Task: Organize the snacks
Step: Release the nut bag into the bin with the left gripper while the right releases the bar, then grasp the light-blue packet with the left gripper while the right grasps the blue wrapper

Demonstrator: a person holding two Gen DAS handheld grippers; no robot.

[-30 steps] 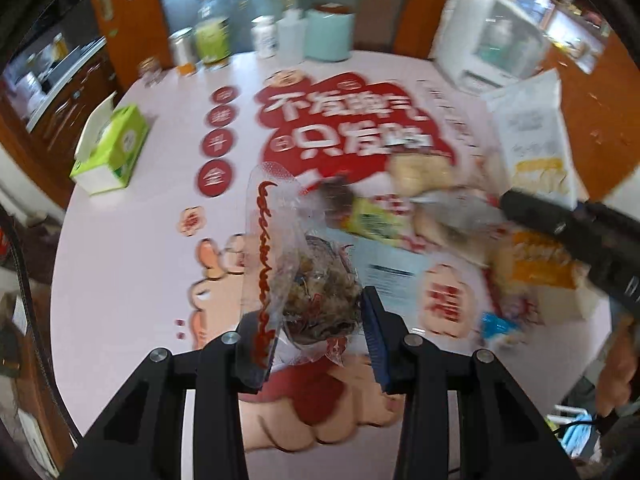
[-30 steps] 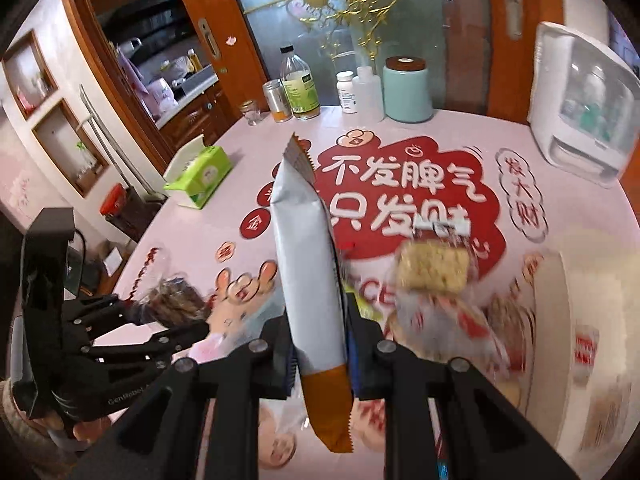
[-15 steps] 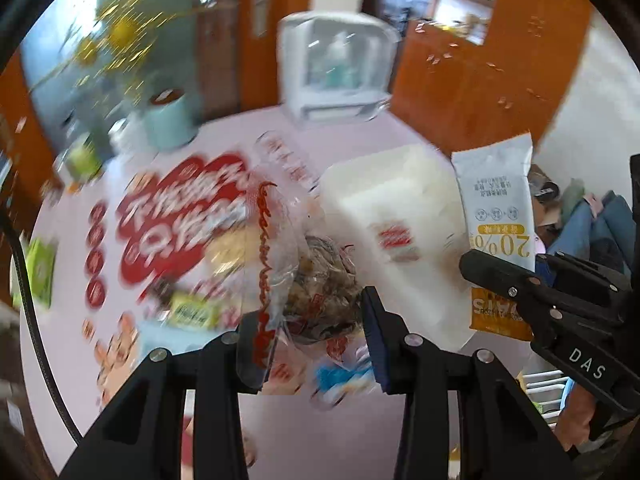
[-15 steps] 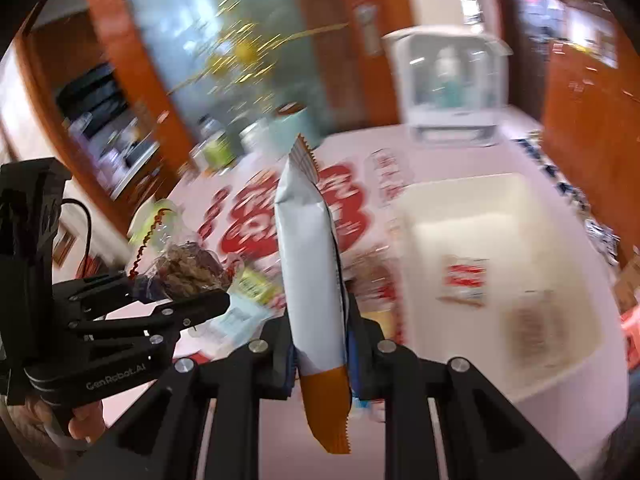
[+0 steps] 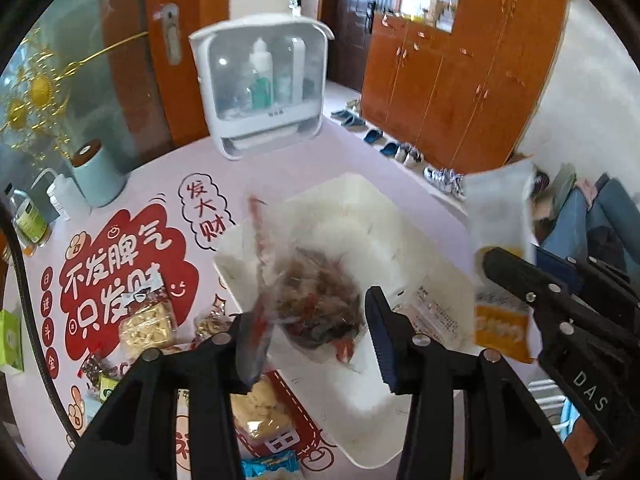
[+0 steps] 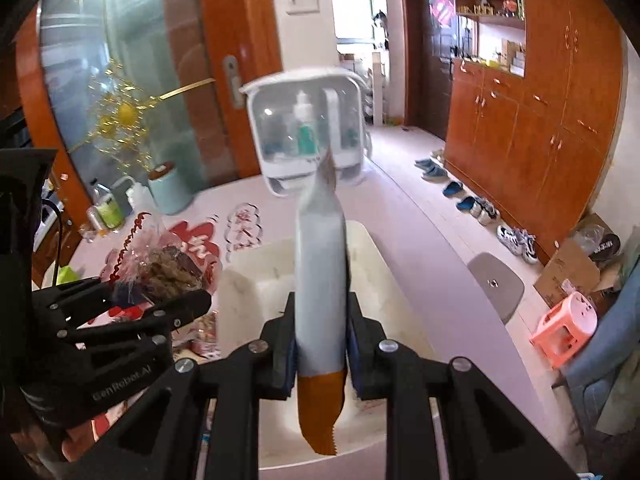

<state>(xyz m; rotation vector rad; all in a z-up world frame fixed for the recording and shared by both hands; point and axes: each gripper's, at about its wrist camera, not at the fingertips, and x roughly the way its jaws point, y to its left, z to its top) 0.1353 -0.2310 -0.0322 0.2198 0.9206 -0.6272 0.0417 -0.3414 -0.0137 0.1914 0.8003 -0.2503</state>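
My left gripper (image 5: 314,336) hangs over the near end of a white bin (image 5: 352,208). Its jaws are opening. A clear bag of brown snacks (image 5: 316,304) with a red edge is between them, blurred and loose, with a gap at the right pad. From the right wrist view the same bag (image 6: 160,264) shows above the left gripper (image 6: 160,300). My right gripper (image 6: 320,332) is shut on a white packet with an orange end (image 6: 320,272), held upright over the bin (image 6: 248,276). The left wrist view has that packet (image 5: 500,216) at the right.
Loose snack packs (image 5: 148,320) lie left of the bin on the pink table with its red print. A blue pack (image 5: 272,464) lies near the front edge. At the back stand a white case of bottles (image 5: 260,80) and a teal canister (image 5: 96,176). A pink stool (image 6: 568,328) stands on the floor.
Both grippers have swung from over the snack pile to over the white bin. The left jaws have widened and the clear bag now sits loose between them. The right grip is unchanged.
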